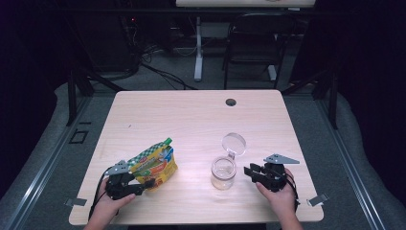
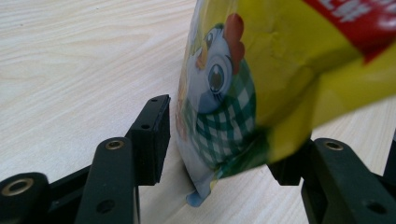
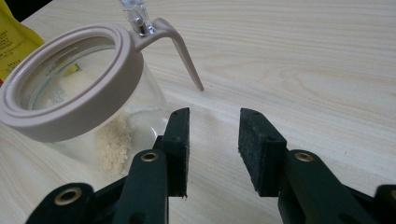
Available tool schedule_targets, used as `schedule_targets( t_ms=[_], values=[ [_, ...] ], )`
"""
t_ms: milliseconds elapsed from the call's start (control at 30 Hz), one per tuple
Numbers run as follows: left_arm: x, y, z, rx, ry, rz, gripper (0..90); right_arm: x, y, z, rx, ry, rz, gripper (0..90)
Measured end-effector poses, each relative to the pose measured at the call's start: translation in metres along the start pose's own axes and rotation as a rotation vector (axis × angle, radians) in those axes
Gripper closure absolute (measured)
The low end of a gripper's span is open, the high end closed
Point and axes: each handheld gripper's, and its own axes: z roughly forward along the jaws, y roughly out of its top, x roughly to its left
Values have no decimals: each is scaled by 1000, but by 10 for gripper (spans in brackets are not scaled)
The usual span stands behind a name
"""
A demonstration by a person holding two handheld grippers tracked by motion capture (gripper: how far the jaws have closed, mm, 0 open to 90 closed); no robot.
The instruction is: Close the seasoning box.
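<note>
- My table [image 1: 191, 115] is pale wood-grain laminate.
- The crinkled yellow pouch [image 1: 155, 164] stands at its front left between my left gripper's [image 1: 143, 184] spread jaws, pads off it; its top runs out of that gripper's view.
- The glass jar [image 1: 223, 172], lid [image 1: 233, 143] flipped back, holds powder beside my right gripper [image 1: 251, 171], whose half-open jaws are empty.

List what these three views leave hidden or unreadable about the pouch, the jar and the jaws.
- Pouch: lettering cut off by the left gripper view's top edge; too small in the high view.
- Jar: its flipped-open lid is cropped in the right gripper view.
- Left gripper: the pouch covers its right pad, so contact there is unclear.
</note>
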Motion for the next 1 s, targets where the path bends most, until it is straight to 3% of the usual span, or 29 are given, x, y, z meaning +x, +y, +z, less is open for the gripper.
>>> schedule_targets(
  t_ms=[333,1000],
  values=[
    [1,3,10,10,-10,5,451,-1,-3,-5,4,-12,0,635],
    [3,1,23,-39,-28,19,398,0,-5,-4,1,-9,2,628]
  ],
)
